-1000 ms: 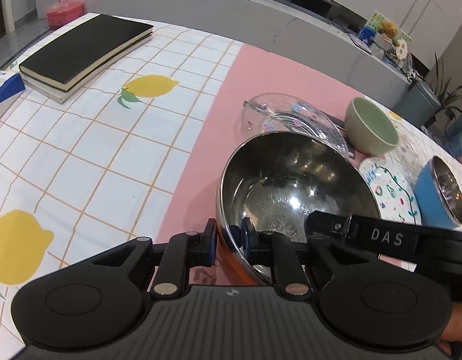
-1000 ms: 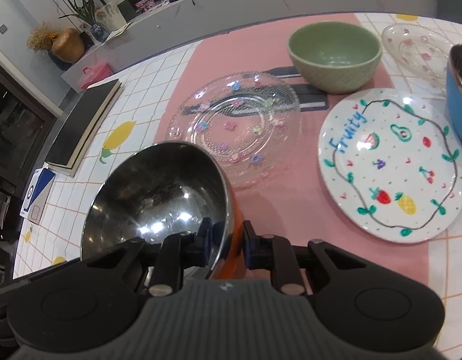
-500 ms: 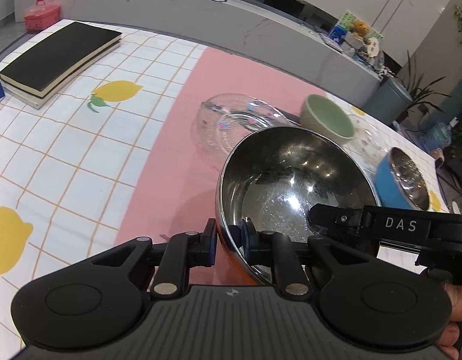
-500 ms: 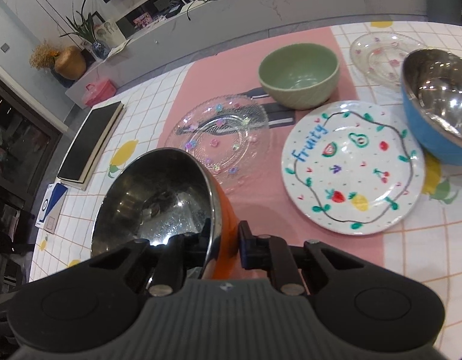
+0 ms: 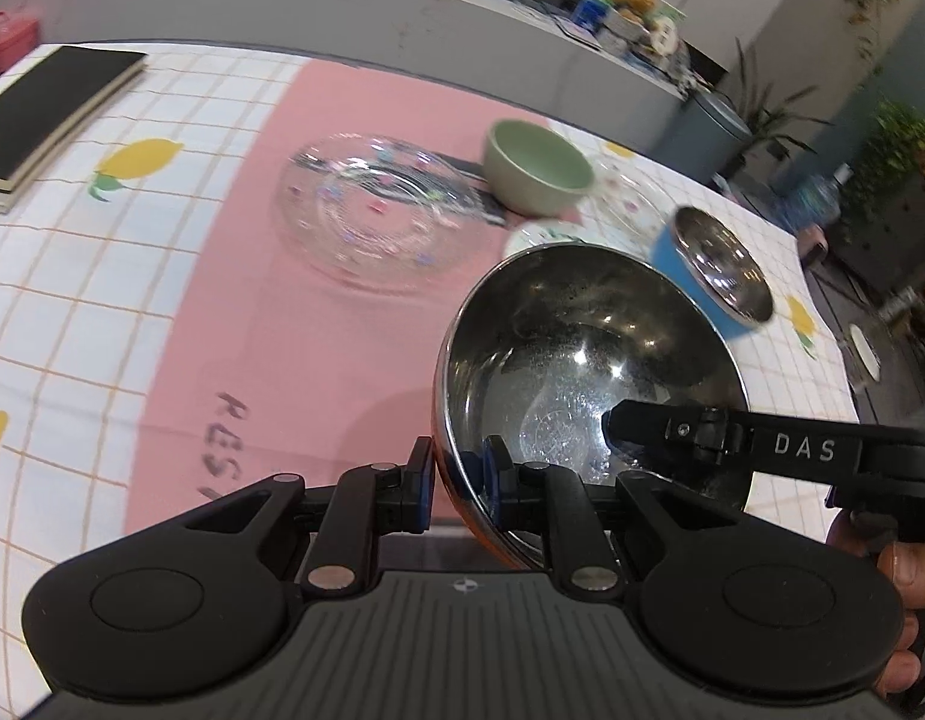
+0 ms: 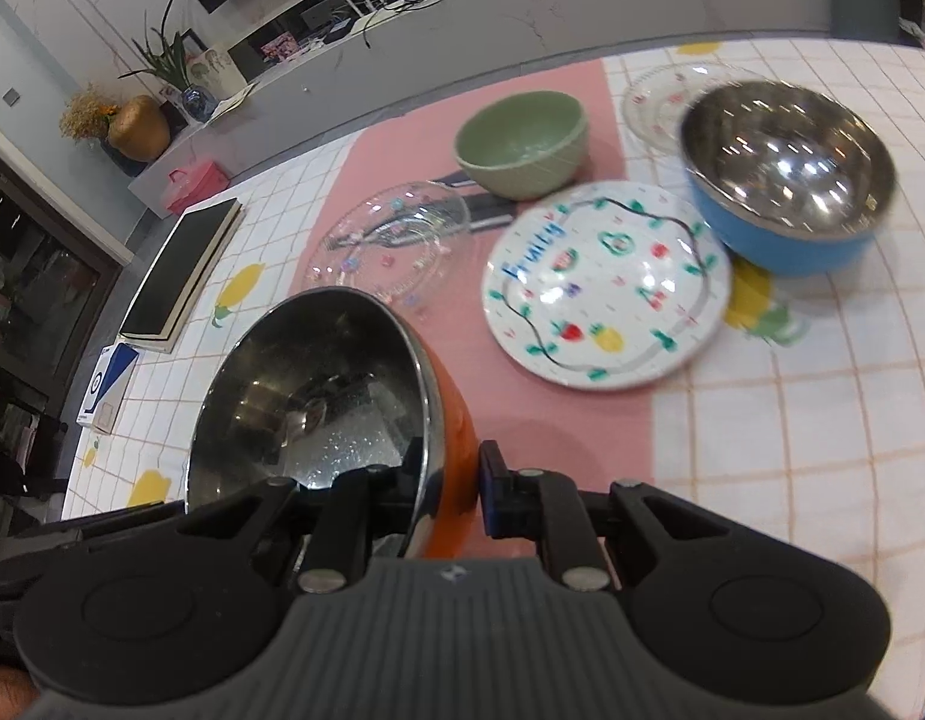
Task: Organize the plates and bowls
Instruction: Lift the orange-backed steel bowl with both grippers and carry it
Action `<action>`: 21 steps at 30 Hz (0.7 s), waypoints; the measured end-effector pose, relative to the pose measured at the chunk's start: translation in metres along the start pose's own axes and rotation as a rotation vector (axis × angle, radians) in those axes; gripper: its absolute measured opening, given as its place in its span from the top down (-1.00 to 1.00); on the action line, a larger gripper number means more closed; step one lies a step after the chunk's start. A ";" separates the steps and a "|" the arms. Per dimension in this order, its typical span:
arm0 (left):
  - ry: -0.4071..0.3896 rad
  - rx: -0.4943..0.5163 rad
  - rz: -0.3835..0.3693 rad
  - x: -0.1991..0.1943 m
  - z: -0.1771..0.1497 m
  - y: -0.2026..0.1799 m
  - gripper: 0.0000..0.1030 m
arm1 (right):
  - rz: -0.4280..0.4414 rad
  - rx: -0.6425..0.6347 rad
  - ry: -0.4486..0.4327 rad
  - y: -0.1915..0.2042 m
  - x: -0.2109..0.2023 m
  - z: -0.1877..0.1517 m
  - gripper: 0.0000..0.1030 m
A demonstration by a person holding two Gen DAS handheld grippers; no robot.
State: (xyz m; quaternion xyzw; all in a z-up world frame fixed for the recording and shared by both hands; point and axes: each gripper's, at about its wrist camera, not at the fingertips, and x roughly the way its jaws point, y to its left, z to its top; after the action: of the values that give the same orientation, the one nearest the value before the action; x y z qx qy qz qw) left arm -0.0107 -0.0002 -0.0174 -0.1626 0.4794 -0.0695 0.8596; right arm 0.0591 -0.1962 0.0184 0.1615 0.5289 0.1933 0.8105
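Observation:
Both grippers hold one orange bowl with a steel inside (image 5: 588, 372), lifted above the pink cloth. My left gripper (image 5: 459, 480) is shut on its near rim. My right gripper (image 6: 450, 480) is shut on the opposite rim of the orange bowl (image 6: 318, 396). A blue steel-lined bowl (image 6: 786, 174) stands at the right. A white fruit-print plate (image 6: 606, 282) lies beside it. A green bowl (image 6: 522, 138) and a clear glass plate (image 6: 396, 246) lie farther back. A second small glass plate (image 6: 654, 102) lies behind the blue bowl.
A black book (image 5: 48, 108) lies at the far left of the lemon-print tablecloth (image 5: 72, 276). A grey counter (image 5: 342, 18) runs behind the table. A blue-white box (image 6: 111, 384) sits near the table's left edge.
Both grippers have carried the orange bowl up and to the right, toward the blue bowl. More of the fruit plate and blue bowl now shows.

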 end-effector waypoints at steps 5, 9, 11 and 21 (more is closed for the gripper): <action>0.044 0.044 -0.013 0.007 -0.012 -0.014 0.65 | -0.022 0.036 0.024 -0.017 -0.008 -0.021 0.70; 0.072 0.079 -0.019 0.011 -0.022 -0.023 0.65 | -0.037 0.051 0.022 -0.026 -0.014 -0.030 0.70; 0.083 0.094 -0.018 0.012 -0.026 -0.027 0.65 | -0.041 0.057 0.026 -0.030 -0.015 -0.033 0.70; 0.151 0.123 -0.003 0.019 -0.043 -0.027 0.65 | -0.059 0.054 0.084 -0.035 -0.008 -0.056 0.68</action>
State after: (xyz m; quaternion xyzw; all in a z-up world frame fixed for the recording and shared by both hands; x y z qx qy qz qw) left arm -0.0357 -0.0403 -0.0443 -0.1045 0.5375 -0.1122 0.8292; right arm 0.0092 -0.2278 -0.0132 0.1592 0.5720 0.1614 0.7883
